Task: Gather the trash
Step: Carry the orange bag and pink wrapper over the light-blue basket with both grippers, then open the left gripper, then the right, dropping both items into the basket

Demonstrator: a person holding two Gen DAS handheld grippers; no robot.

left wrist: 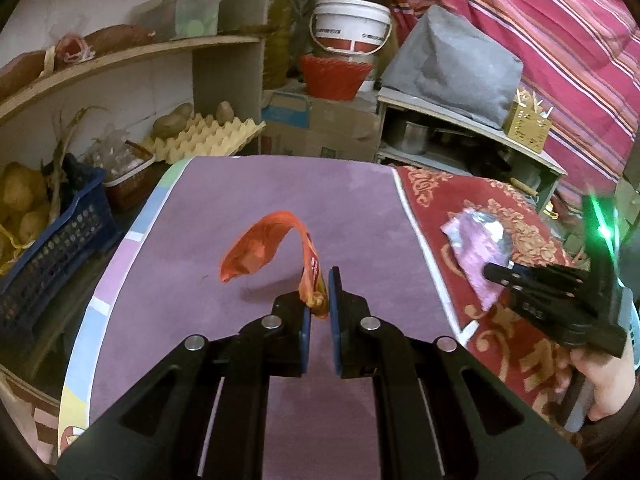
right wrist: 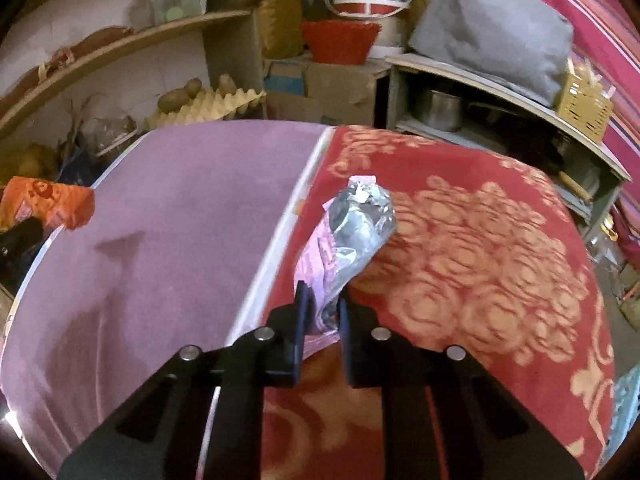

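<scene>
- The left gripper is clamped on a crumpled orange plastic wrapper, which arcs toward 11 o'clock above the purple mat
- The right gripper pinches a pink-and-silver foil wrapper, standing toward 1 o'clock over the red patterned rug

Orange wrapper, pink-silver wrapper, seemingly lifted.

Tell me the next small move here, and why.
Probably lift both wrappers clear and carry them to a bin, which isn't in view. The left gripper is shut on the orange wrapper; the right gripper pinches the pink-and-silver wrapper.
</scene>
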